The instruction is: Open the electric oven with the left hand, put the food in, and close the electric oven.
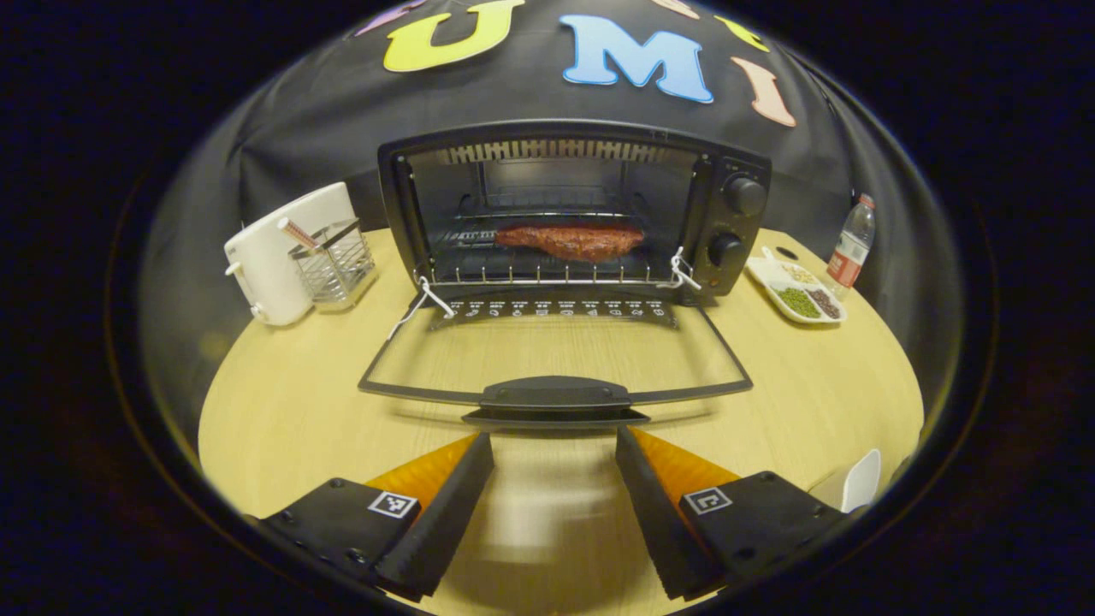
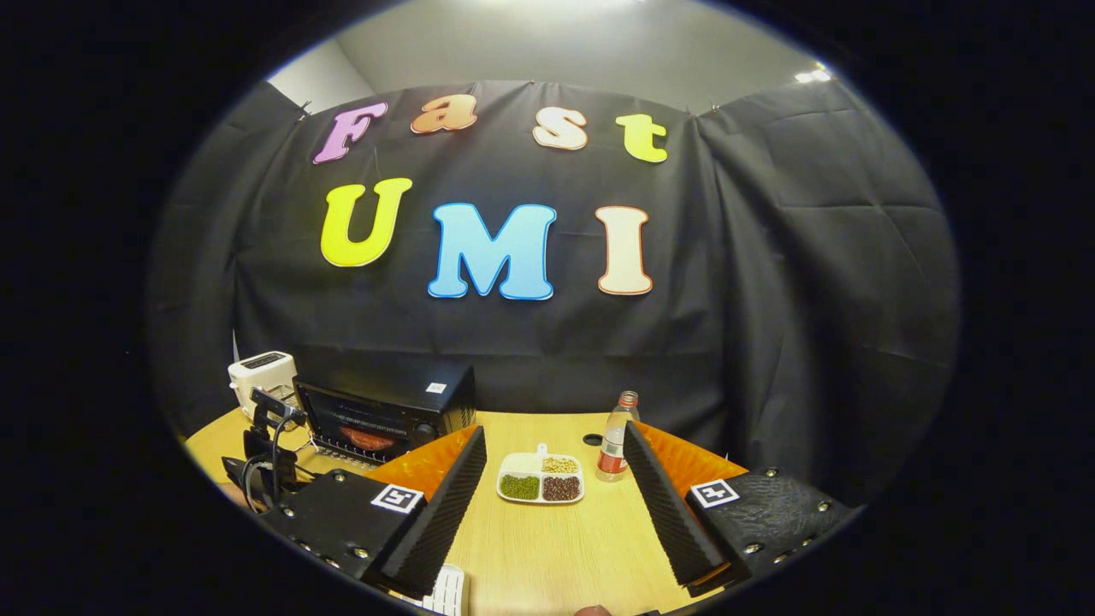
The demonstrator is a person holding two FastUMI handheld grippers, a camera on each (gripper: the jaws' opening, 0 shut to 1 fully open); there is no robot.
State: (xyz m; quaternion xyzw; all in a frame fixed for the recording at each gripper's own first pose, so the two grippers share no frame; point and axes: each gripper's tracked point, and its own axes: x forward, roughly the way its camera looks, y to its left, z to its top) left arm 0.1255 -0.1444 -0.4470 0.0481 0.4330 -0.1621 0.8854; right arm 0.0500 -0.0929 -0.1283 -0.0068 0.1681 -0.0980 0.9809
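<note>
The electric oven (image 1: 573, 210) is seen standing open on the tabletop (image 1: 813, 393), its glass door (image 1: 556, 359) folded down flat in front of it. The food (image 1: 571, 240), a reddish slab of meat, is seen lying on the wire rack (image 1: 539, 275) inside the oven. The left claw (image 1: 554, 445) is held wide and empty just in front of the door's handle (image 1: 554, 395), apart from it. To the left of the oven a white toaster (image 1: 278, 252) and a wire holder (image 1: 335, 265) are placed; to its right a divided dish of beans (image 1: 800, 295) and a bottle (image 1: 851, 248) are found. In the right gripper view the right claw (image 2: 554, 462) is held wide and empty, well right of the oven (image 2: 385, 411), pointed toward the dish.
</note>
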